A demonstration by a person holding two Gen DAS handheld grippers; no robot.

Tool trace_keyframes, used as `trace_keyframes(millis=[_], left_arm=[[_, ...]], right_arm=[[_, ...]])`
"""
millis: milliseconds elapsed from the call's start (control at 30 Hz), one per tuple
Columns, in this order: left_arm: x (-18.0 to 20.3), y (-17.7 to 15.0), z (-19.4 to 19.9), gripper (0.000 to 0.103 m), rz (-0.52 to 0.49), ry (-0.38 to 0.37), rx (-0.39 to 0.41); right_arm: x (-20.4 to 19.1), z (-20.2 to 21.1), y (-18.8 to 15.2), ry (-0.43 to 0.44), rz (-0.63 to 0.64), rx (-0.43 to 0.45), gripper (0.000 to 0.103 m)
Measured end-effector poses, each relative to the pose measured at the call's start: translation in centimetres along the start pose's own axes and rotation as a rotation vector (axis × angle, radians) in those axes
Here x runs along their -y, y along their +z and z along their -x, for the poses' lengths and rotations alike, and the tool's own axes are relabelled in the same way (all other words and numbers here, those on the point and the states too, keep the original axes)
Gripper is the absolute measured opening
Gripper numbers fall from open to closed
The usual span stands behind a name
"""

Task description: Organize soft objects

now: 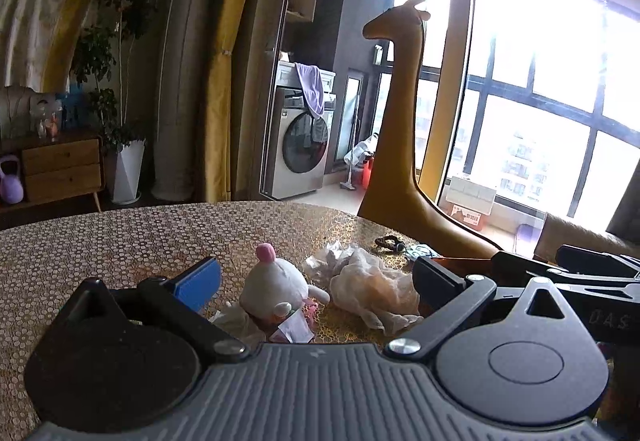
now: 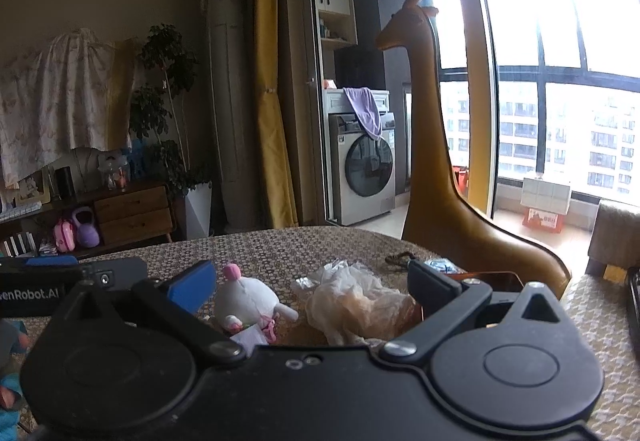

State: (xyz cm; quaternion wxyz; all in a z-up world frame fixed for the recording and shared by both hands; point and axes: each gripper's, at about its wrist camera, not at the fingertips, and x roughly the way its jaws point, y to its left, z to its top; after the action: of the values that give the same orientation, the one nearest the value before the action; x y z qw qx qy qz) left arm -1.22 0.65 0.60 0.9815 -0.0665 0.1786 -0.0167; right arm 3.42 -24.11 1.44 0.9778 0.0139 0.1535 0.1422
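Observation:
A small white plush toy (image 1: 276, 287) with a pink ear lies on the patterned table (image 1: 100, 241), a paper tag by its feet. To its right sits a crumpled translucent plastic bag (image 1: 372, 287). My left gripper (image 1: 316, 277) is open just in front of both, nothing between its fingers. The right wrist view shows the same plush toy (image 2: 246, 299) and bag (image 2: 352, 301) ahead of my right gripper (image 2: 312, 281), which is also open and holds nothing. The right gripper's body (image 1: 580, 273) appears at the left view's right edge.
A tall brown giraffe figure (image 1: 404, 145) stands past the table's far right edge. A dark bracelet (image 1: 390, 243) and a small bluish packet (image 1: 422, 252) lie near that edge. A wooden cabinet, a plant and a washing machine stand farther back.

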Motion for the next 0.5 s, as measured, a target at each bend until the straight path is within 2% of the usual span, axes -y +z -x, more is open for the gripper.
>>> trace_keyframes(millis=[500], left_arm=[[-0.05, 0.13, 0.29, 0.103, 0.001, -0.003, 0.035]], right_arm=[[-0.2, 0.18, 0.28, 0.002, 0.011, 0.012, 0.102]])
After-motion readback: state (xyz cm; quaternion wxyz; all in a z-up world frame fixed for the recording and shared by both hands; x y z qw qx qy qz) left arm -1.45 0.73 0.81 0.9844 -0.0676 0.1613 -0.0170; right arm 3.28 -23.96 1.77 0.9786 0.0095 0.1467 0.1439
